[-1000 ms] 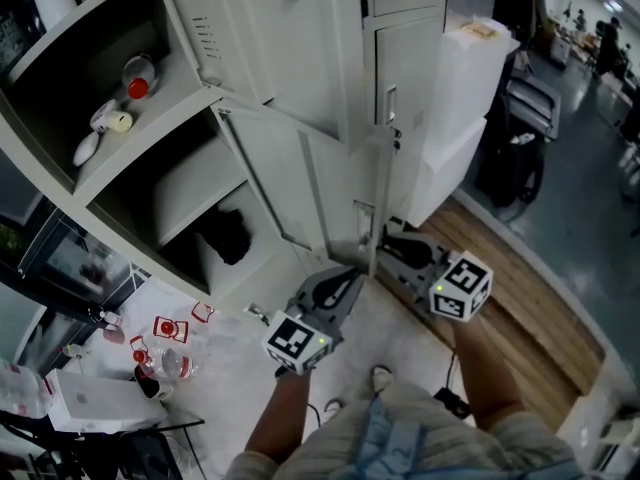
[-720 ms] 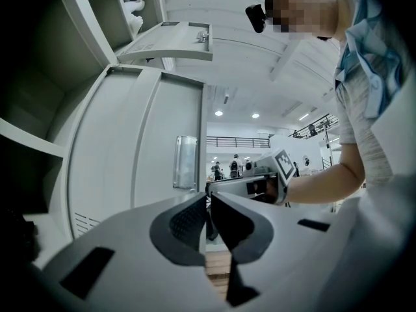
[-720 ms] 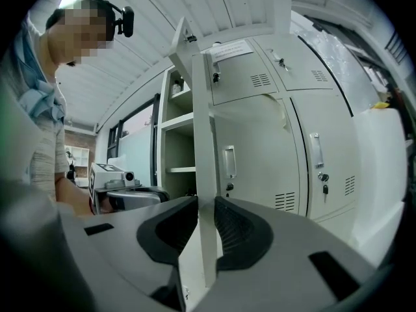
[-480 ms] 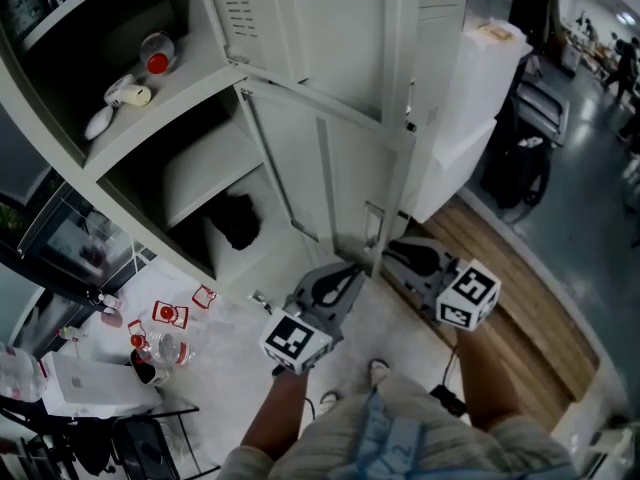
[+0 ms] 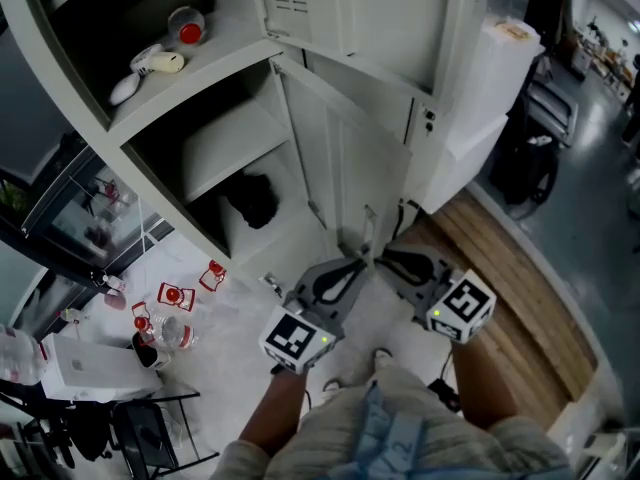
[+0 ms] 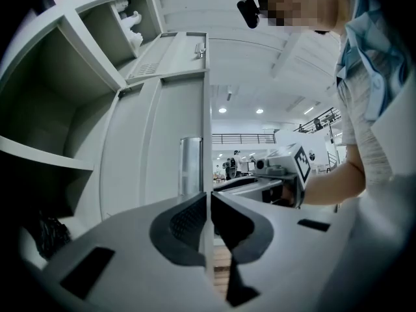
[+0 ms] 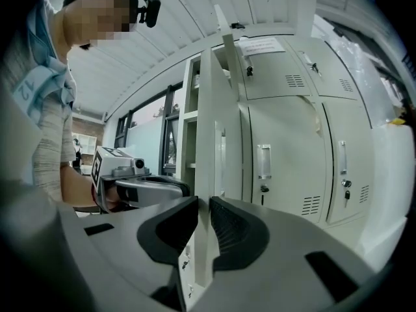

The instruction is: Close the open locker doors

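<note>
The lower locker door [image 5: 345, 173] stands open, angled out from its compartment [image 5: 215, 158], and both tools meet at its free edge. The left gripper [image 5: 357, 261] comes at that edge from the compartment side and the right gripper [image 5: 386, 258] from the outer side. Their tips are almost nose to nose, close to the door's handle [image 5: 367, 218]. In the left gripper view, the left gripper [image 6: 208, 203] has the door's thin edge running straight up between its 2 jaws. The jaws are pressed onto the edge with no gap showing. The door's inner face [image 6: 162, 155] spreads away on one side, and the other tool's marker cube [image 6: 300, 163] sits just past the edge on the other. In the right gripper view, the right gripper [image 7: 203, 207] is likewise clamped on the door's edge [image 7: 211, 122], which fills the slot between its ribbed pads [image 7: 222, 231]. So the door is gripped from 2 sides at once, each tool biting the same edge. On the compartment side of the door, a dark bundle [image 5: 252, 200] lies low in the open compartment. Above the door, an upper door [image 5: 350, 13] with vent slots also hangs open (its top runs out of the head view). Beside it, a red-capped bottle [image 5: 186, 26] rests on the upper shelf [image 5: 215, 63]. On the door's outer side, closed lockers [image 7: 286, 142] line the wall.
</note>
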The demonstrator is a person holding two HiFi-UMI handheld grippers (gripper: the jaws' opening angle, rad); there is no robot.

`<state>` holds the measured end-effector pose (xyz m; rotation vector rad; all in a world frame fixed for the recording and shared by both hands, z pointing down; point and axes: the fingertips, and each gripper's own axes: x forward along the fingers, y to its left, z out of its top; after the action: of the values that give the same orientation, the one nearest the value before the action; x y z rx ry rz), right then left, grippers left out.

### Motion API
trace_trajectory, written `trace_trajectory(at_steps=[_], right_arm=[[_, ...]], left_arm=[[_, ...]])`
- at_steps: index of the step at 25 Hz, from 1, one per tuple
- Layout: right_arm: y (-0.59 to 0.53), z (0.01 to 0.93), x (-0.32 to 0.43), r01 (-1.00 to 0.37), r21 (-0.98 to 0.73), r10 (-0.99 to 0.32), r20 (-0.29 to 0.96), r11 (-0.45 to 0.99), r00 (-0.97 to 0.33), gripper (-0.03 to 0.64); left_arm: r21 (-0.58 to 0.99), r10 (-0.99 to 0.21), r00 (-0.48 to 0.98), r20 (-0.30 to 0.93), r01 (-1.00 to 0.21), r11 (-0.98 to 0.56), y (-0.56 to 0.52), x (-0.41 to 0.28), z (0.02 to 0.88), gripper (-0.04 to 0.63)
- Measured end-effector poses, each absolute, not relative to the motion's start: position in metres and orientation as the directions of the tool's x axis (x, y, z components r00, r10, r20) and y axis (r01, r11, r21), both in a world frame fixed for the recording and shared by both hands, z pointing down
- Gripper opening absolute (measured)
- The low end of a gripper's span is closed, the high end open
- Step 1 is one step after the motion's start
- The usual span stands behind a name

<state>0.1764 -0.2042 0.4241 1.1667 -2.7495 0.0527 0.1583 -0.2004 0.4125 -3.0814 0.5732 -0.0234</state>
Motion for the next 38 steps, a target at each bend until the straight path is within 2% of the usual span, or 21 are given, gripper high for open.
trace_trajectory(at_steps=[26,38], right_arm=[[-0.219,0.424,0.026,-0.774,-0.028,-0.764,0.137,0.633,-0.63,0.058],[-0.252,0.429,-0.025,-0.75,-0.019,-0.744,0.113,0.661,-0.658,0.058]], left_arm=[[-0.015,-0.535,0.843,0.048,-0.535,-0.845,-0.2,-0.001,0.419,0.005],[-0.019,-0.6,0.798,0.055,-0.6,-0.799,-0.221,-0.043,0.422,0.005]])
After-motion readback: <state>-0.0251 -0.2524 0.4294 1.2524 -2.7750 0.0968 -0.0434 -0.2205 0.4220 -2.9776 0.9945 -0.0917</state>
